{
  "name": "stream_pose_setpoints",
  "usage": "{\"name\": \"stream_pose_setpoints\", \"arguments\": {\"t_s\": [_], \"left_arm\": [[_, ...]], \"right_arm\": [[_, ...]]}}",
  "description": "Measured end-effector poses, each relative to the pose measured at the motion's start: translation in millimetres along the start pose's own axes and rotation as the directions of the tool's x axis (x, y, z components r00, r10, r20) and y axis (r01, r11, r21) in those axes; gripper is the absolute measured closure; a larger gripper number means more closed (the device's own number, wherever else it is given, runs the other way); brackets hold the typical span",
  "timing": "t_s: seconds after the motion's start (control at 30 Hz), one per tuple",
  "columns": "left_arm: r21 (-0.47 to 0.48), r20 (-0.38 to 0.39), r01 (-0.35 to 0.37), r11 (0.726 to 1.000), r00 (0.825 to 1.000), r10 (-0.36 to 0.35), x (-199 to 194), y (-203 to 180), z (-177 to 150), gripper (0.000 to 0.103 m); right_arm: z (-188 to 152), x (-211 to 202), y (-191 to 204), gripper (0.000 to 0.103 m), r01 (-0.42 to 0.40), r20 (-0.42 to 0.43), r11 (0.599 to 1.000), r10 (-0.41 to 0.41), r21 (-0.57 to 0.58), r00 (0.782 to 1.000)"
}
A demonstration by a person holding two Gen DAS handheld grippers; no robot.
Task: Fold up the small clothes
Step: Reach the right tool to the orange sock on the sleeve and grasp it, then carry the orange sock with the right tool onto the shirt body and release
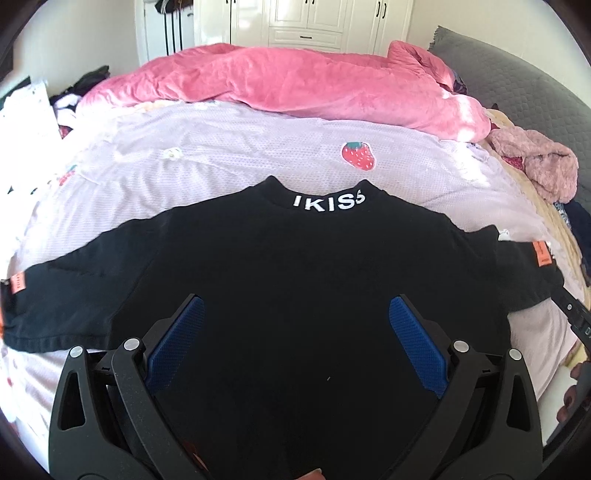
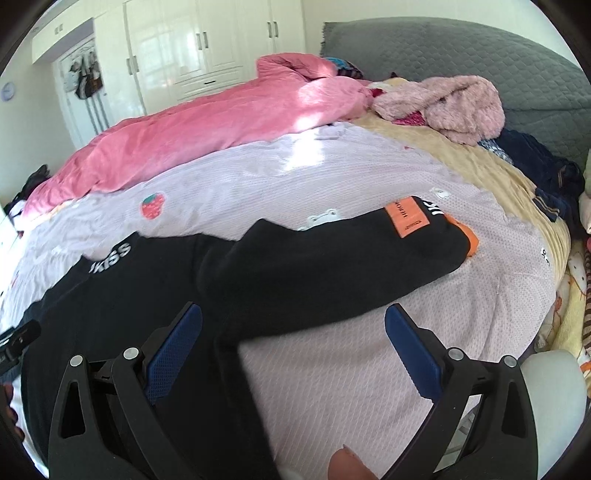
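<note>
A small black T-shirt (image 1: 295, 266) lies flat on the lilac bedsheet (image 1: 229, 158), white letters on its collar (image 1: 328, 203) and an orange tag on each sleeve. My left gripper (image 1: 295, 317) hovers open over the shirt's middle, nothing between its blue pads. In the right wrist view the same black T-shirt (image 2: 155, 291) stretches its right sleeve (image 2: 351, 254) across the lilac bedsheet (image 2: 332, 369). My right gripper (image 2: 293, 325) is open above the sleeve's underarm and side edge, holding nothing. The right gripper's body (image 1: 572, 314) shows at the right edge of the left wrist view.
A pink quilt (image 1: 295, 81) lies bunched along the far side of the bed. A fluffy pink garment (image 2: 450, 107) and dark clothes (image 2: 539, 166) sit at the right by a grey headboard (image 2: 480, 55). White wardrobes (image 1: 306, 22) stand behind.
</note>
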State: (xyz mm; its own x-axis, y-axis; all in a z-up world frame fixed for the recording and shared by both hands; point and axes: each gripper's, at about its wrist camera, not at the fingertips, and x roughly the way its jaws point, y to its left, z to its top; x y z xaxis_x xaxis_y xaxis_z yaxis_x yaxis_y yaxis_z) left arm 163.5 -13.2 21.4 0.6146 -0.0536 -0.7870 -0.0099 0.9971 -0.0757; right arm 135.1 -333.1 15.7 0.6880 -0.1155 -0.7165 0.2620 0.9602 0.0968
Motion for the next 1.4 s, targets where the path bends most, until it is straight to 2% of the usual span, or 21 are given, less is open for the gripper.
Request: {"name": "stream_pose_setpoints", "arguments": {"t_s": [0.27,0.43,0.53,0.7,0.87,0.93,0.97,1.0,1.03,1.1,1.13,1.17,1.2,1.27,1.33,1.4], "left_arm": [[0.005,-0.044,0.026,1.000,0.999,-0.026,37.9,-9.1,18.9,0.009],[0.035,-0.054,0.055,0.998,0.997,-0.053,56.9,-9.9,19.9,0.009],[0.045,-0.057,0.060,0.997,0.997,-0.058,68.9,-3.6,17.6,0.009],[0.040,-0.065,0.058,0.998,0.996,-0.055,87.1,9.1,16.0,0.009],[-0.001,-0.074,0.024,1.000,0.997,-0.024,95.8,23.0,16.7,0.009],[0.001,-0.070,0.020,1.000,0.997,-0.020,94.7,23.4,16.1,0.009],[0.003,-0.068,0.018,1.000,0.998,-0.017,93.9,23.8,15.6,0.009],[0.005,-0.066,0.016,1.000,0.998,-0.016,93.0,23.9,14.9,0.009],[0.005,-0.064,0.016,1.000,0.998,-0.015,92.9,24.1,14.5,0.009],[0.003,-0.064,0.016,1.000,0.998,-0.016,92.8,24.8,13.8,0.009],[0.003,-0.063,0.016,1.000,0.998,-0.016,93.6,24.3,14.1,0.009],[0.003,-0.062,0.015,1.000,0.998,-0.015,93.9,24.5,14.1,0.009],[0.003,-0.059,0.011,1.000,0.998,-0.011,94.2,24.7,14.1,0.009],[0.002,-0.054,0.007,1.000,0.999,-0.007,94.5,24.7,15.3,0.009],[-0.001,-0.044,0.005,1.000,0.999,-0.005,93.8,25.4,16.4,0.009],[0.005,-0.045,-0.012,1.000,0.999,0.013,94.9,25.8,16.0,0.009]], "right_arm": [[36.4,39.5,-40.9,0.004,0.063,-0.060,0.980,-0.053,0.189,0.997],[35.4,56.2,-90.0,0.004,0.115,-0.072,0.931,-0.096,0.346,0.993],[21.9,65.1,-126.9,0.004,0.132,-0.097,0.883,-0.099,0.449,0.990],[19.2,79.6,-167.0,0.004,0.092,-0.098,0.834,-0.047,0.543,0.994],[27.8,106.9,-187.1,0.004,-0.024,-0.092,0.781,0.104,0.625,0.990],[32.6,113.7,-193.1,0.004,-0.057,-0.071,0.759,0.135,0.648,0.988],[35.9,115.8,-198.4,0.007,-0.073,-0.049,0.741,0.141,0.667,0.989],[38.7,117.3,-203.0,0.021,-0.084,-0.033,0.727,0.145,0.681,0.989],[40.7,119.6,-207.5,0.029,-0.088,-0.026,0.713,0.148,0.696,0.989],[40.3,125.5,-217.0,0.057,-0.118,0.003,0.673,0.169,0.731,0.986],[39.5,126.6,-219.3,0.066,-0.119,0.009,0.668,0.165,0.735,0.986],[38.0,124.2,-220.3,0.083,-0.132,0.029,0.671,0.163,0.729,0.986],[37.8,120.2,-220.7,0.089,-0.153,0.054,0.675,0.166,0.722,0.985],[42.9,101.8,-218.8,0.091,-0.189,0.121,0.696,0.146,0.693,0.982],[52.3,80.0,-212.4,0.091,-0.203,0.191,0.745,0.103,0.635,0.976],[59.2,64.2,-203.7,0.091,-0.165,0.223,0.806,0.042,0.568,0.974]]}}
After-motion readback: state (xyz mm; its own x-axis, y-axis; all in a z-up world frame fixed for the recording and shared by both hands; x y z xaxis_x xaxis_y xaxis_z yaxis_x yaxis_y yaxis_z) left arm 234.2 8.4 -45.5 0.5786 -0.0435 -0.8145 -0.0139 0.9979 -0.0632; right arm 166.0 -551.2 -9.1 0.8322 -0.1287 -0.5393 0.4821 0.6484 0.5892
